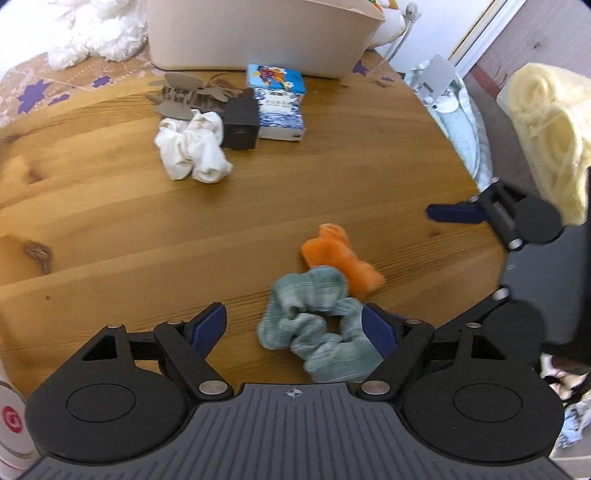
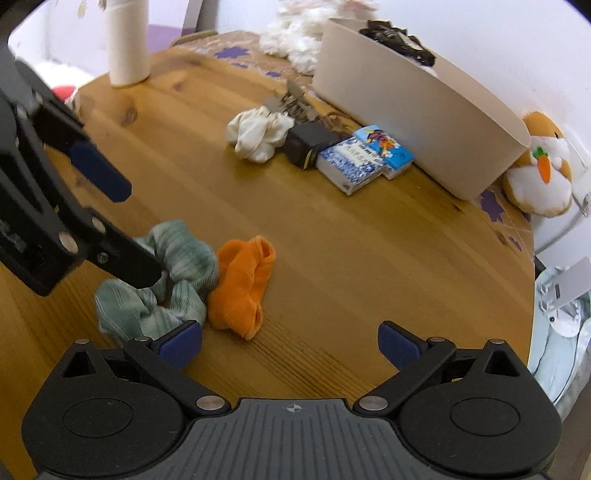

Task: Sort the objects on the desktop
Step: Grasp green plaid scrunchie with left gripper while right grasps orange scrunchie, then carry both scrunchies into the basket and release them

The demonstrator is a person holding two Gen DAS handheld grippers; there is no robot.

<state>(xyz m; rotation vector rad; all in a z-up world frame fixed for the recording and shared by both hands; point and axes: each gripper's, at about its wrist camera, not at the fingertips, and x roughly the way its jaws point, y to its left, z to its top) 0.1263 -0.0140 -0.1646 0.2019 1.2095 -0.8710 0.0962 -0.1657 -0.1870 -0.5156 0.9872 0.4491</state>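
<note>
**Count of things on the wooden table**

Three scrunchies: one green scrunchie (image 1: 320, 328) (image 2: 162, 280), one orange scrunchie (image 1: 341, 260) (image 2: 242, 284), one white scrunchie (image 1: 194, 146) (image 2: 258, 133).

Two small printed boxes: one blue-and-white box (image 1: 280, 114) (image 2: 349, 164) and one light-blue cartoon box (image 1: 275, 77) (image 2: 388, 147) (side by side, touching).

One dark cube-shaped item (image 1: 242, 123) (image 2: 304, 144).

One grey-brown hair claw (image 1: 188, 96) (image 2: 293, 101).

One beige bin (image 1: 258, 33) (image 2: 413, 122).

One white cylinder (image 2: 127, 40), upright near the far edge.

Two grippers, each with two blue-padded fingers: left gripper (image 1: 293, 330) (image 2: 129, 230), right gripper (image 2: 290, 345) (image 1: 439, 251).
</note>
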